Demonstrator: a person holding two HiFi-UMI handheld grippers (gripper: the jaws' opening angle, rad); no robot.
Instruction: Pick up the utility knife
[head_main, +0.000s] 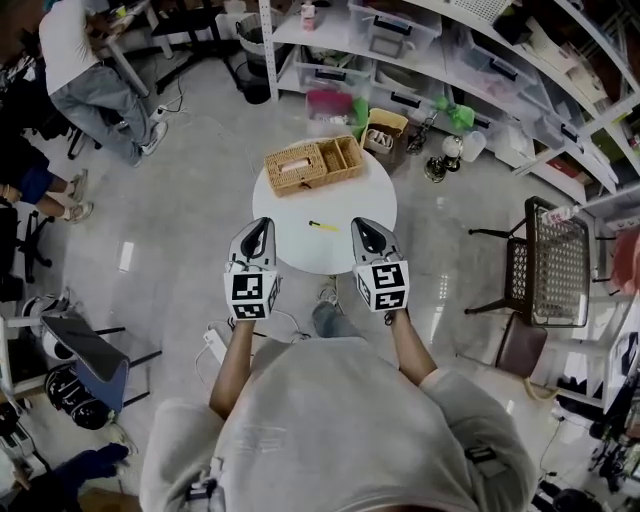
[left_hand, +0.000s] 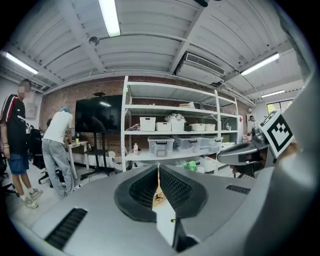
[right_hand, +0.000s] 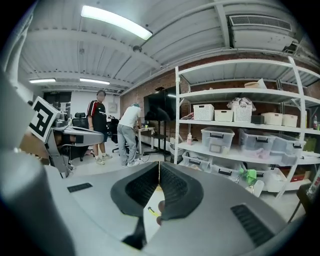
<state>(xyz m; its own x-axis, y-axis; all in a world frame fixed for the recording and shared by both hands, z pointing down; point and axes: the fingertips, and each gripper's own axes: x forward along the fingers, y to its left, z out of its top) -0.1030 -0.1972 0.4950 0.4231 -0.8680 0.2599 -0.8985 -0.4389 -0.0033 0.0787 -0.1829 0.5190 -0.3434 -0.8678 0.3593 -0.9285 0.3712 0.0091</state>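
Note:
The utility knife (head_main: 323, 226) is a small yellow tool lying on the round white table (head_main: 300, 250), just in front of a wicker basket (head_main: 312, 164). My left gripper (head_main: 263, 223) hovers over the table's near left edge, shut and empty. My right gripper (head_main: 361, 225) is over the near right edge, also shut and empty. The knife lies between the two tips, slightly beyond them. In the right gripper view a bit of the yellow knife (right_hand: 152, 211) shows below the closed right gripper (right_hand: 159, 165). The left gripper (left_hand: 158, 168) points level toward the shelves.
White shelving (head_main: 470, 60) with plastic bins runs behind the table. A mesh chair (head_main: 545, 265) stands to the right. People (head_main: 90, 70) stand at a desk at far left. A power strip (head_main: 215, 345) and cables lie on the floor near my feet.

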